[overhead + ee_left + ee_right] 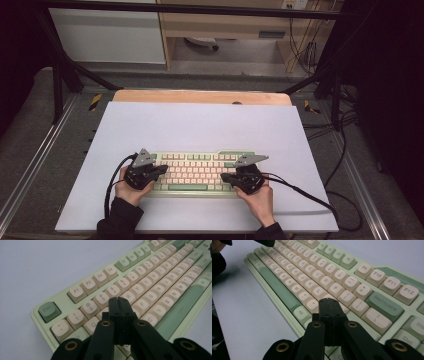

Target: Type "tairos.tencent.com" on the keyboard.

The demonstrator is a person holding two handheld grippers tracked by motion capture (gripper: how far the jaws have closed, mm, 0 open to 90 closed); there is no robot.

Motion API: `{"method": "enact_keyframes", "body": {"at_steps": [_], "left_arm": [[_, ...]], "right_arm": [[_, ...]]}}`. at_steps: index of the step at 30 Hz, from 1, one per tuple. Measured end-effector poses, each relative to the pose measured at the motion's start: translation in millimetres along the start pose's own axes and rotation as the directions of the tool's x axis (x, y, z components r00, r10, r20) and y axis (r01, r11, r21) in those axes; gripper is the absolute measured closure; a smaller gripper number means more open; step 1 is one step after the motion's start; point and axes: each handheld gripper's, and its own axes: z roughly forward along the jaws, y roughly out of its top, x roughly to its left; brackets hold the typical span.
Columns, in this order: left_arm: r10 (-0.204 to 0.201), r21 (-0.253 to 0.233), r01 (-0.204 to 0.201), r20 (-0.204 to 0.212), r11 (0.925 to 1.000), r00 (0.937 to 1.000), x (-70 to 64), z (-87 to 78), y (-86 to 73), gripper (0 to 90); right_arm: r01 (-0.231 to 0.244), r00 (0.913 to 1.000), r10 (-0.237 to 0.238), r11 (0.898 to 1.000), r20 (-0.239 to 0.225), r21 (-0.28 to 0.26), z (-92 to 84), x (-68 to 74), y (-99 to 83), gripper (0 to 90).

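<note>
A pale green keyboard [197, 173] with cream keys lies on the white mat, near its front edge. My left gripper [161, 170] hovers over the keyboard's left end, jaws pressed together with nothing between them. In the left gripper view that gripper [119, 299] has its tip just above the Q and W keys of the keyboard [140, 287]. My right gripper [225, 177] is over the keyboard's right end, also shut and empty. In the right gripper view its tip [328, 300] sits above the keys near the Backspace key [384, 305].
The white mat [200, 125] covers a wooden table [200, 96] and has bare room behind the keyboard. Black cables [310, 197] trail off to the right over the mat's edge. Metal frame rails [30, 160] run along both sides.
</note>
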Motion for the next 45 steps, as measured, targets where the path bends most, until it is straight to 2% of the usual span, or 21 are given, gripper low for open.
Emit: {"method": "enact_keyframes", "body": {"at_steps": [11,26,45], "left_arm": [[-0.01,-0.006,0.01,0.004,0.9999,0.9999,3.0,-8.2,-8.2,90.0],[-0.016,-0.01,0.016,0.011,0.9998,0.9998,3.6,-9.7,-9.9,90.0],[-0.015,-0.007,0.015,0.011,0.9999,0.9998,3.7,-9.1,-10.1,90.0]], "right_arm": [[0.024,0.9991,-0.024,1.0,-0.036,-0.002,15.2,15.9,13.4,90.0],[0.032,0.9958,-0.031,1.0,-0.086,0.0,44.3,36.5,25.4,90.0],[0.028,0.9944,-0.025,0.999,-0.103,0.022,66.4,42.1,27.2,90.0]]}}
